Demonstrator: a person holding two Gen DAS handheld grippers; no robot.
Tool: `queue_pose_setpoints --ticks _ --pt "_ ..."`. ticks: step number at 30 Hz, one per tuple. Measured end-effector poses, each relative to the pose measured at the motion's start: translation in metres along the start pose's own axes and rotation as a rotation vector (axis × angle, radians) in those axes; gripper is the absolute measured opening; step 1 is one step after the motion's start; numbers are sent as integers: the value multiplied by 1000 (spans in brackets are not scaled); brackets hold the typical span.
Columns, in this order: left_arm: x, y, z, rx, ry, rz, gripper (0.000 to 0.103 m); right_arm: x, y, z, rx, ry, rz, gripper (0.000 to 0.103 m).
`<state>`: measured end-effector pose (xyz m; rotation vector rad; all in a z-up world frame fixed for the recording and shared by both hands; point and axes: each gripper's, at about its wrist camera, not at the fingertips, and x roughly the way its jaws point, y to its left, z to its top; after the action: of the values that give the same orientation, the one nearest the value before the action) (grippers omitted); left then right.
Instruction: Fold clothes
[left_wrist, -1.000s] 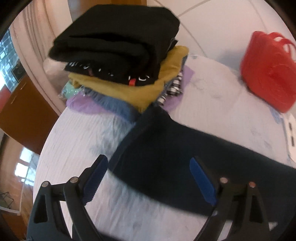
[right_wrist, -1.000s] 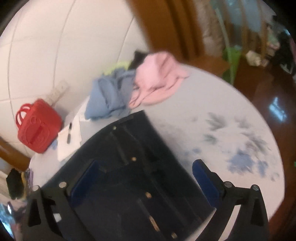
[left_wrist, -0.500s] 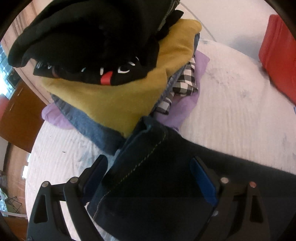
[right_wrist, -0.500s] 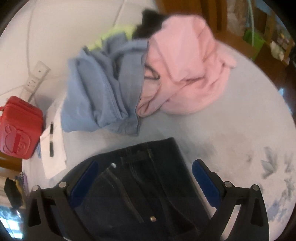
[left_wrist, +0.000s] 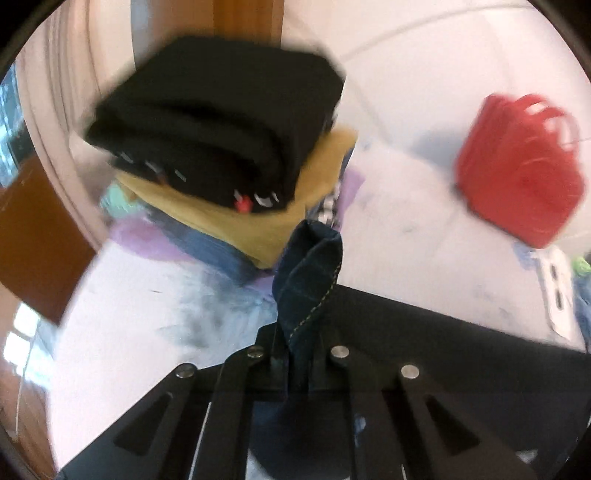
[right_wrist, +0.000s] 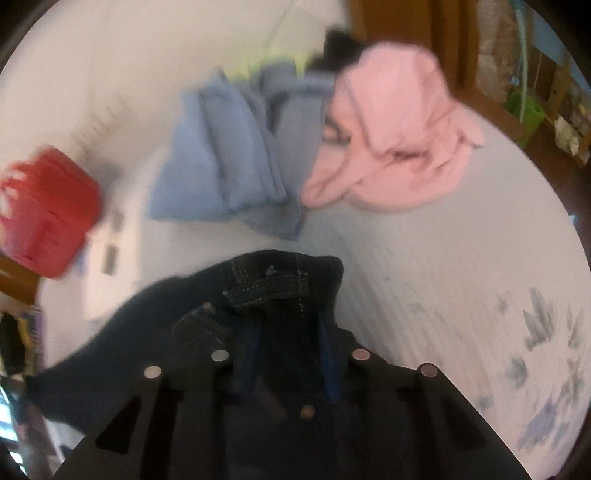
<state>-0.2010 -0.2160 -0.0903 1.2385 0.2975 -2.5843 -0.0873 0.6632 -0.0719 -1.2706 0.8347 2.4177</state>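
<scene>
Dark blue jeans (left_wrist: 424, 332) lie across the round white table. My left gripper (left_wrist: 295, 354) is shut on a hem end of the jeans, and the pinched fold (left_wrist: 310, 266) sticks up between its fingers. My right gripper (right_wrist: 288, 343) is shut on the waistband (right_wrist: 273, 288), whose belt loop and metal rivets show just ahead of the fingers. Both views are blurred by motion.
A stack of folded clothes (left_wrist: 221, 122), black on yellow on denim, stands beyond the left gripper. A red basket (left_wrist: 517, 184) and a white power strip (left_wrist: 557, 291) lie at the right. A light blue garment (right_wrist: 236, 162) and a pink garment (right_wrist: 399, 136) lie heaped beyond the right gripper.
Both grippers have gone from open to shut on the jeans: the left on the hem end, the right on the waistband. The pinched cloth has bunched up, and both views have drawn back.
</scene>
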Motion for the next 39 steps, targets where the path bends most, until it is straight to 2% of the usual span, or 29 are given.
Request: queue_pose_setpoints --ticks 3,6,8,10,12,14,15,16,17,18,19,21,25,27,30,33,37,39 --pt "-56 18 -23 51 -59 2 6 -27 -3 -17 -9 -43 45 25" --pt "-94 49 -57 69 -63 18 6 -66 -16 -52 -23 -77 122 24" --pt "-105 67 -90 84 -16 17 6 -82 -31 -81 -23 -62 148 18" --pt "-104 77 -117 81 42 12 10 -93 -49 -105 2 -36 158 18" --pt "-102 87 -151 52 132 9 13 -94 -65 -123 30 0 154 18" --pt "-95 92 -172 4 200 8 19 -91 -77 -133 51 34 135 18" --pt "-92 91 -179 -16 216 9 25 -90 -81 -137 61 48 124 20" --pt "-94 92 -181 -43 218 8 36 -89 -84 -138 68 59 111 23" --pt "-97 93 -183 -71 220 8 43 -87 -87 -136 81 69 104 34" --pt "-104 93 -179 -84 200 1 55 -84 -90 -134 95 84 95 44" --pt "-111 93 -175 -96 179 -6 65 -84 -91 -133 97 94 85 48" --pt "-125 92 -167 -120 136 -20 75 -83 -93 -132 103 111 67 62" --pt "-142 94 -147 -111 89 -23 77 -84 -93 -132 159 127 106 77" --pt "-133 98 -140 -113 117 -44 77 -85 -89 -134 175 131 123 88" --pt "-114 104 -139 -135 189 -56 77 -83 -80 -138 204 138 157 89" --pt "-99 103 -146 -142 257 -35 77 -72 -70 -140 230 165 148 89" --pt "-91 102 -146 -226 309 -57 77 -56 -62 -145 266 196 110 89" --pt "-90 97 -144 -266 352 -36 77 -50 -59 -149 280 206 106 89"
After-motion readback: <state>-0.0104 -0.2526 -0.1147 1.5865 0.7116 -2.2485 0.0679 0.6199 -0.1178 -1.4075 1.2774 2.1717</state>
